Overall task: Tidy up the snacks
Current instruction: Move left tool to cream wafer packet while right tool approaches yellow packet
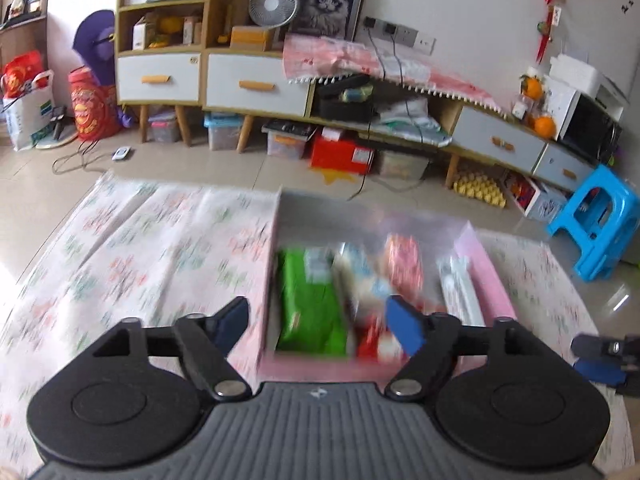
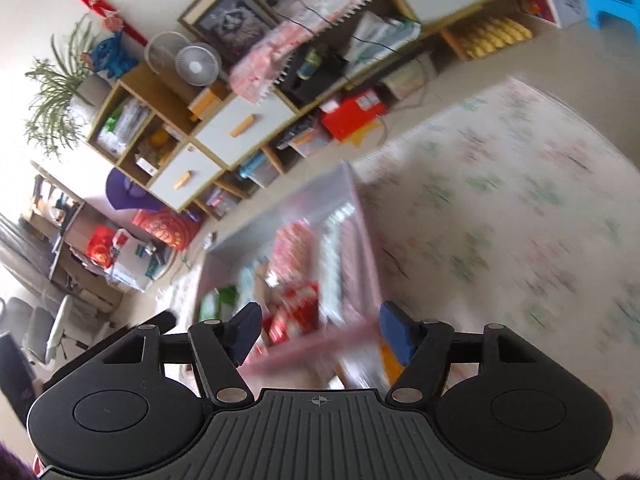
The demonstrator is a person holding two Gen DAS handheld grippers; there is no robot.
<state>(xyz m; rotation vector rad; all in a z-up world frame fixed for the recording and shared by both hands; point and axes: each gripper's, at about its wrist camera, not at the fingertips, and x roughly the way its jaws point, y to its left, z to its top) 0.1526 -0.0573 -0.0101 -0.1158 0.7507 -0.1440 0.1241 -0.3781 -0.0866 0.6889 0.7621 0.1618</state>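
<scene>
A pink open box (image 1: 486, 276) sits on a floral cloth and holds several snack packs: a green pack (image 1: 310, 304), a white and blue one (image 1: 360, 276), a red one (image 1: 404, 260) and a pale one (image 1: 458, 288). My left gripper (image 1: 320, 326) is open and empty, just above the box's near end. The right gripper's fingers (image 1: 596, 360) show at the right edge. In the blurred, tilted right wrist view, my right gripper (image 2: 318, 332) is open and empty over the box's near rim (image 2: 312, 350), with red packs (image 2: 296, 312) ahead.
The floral cloth (image 1: 140, 248) covers the table on both sides of the box. Beyond it stand a low cabinet (image 1: 256, 80) with drawers, storage bins beneath, a fan (image 1: 274, 4) and a blue stool (image 1: 604, 220) on the floor.
</scene>
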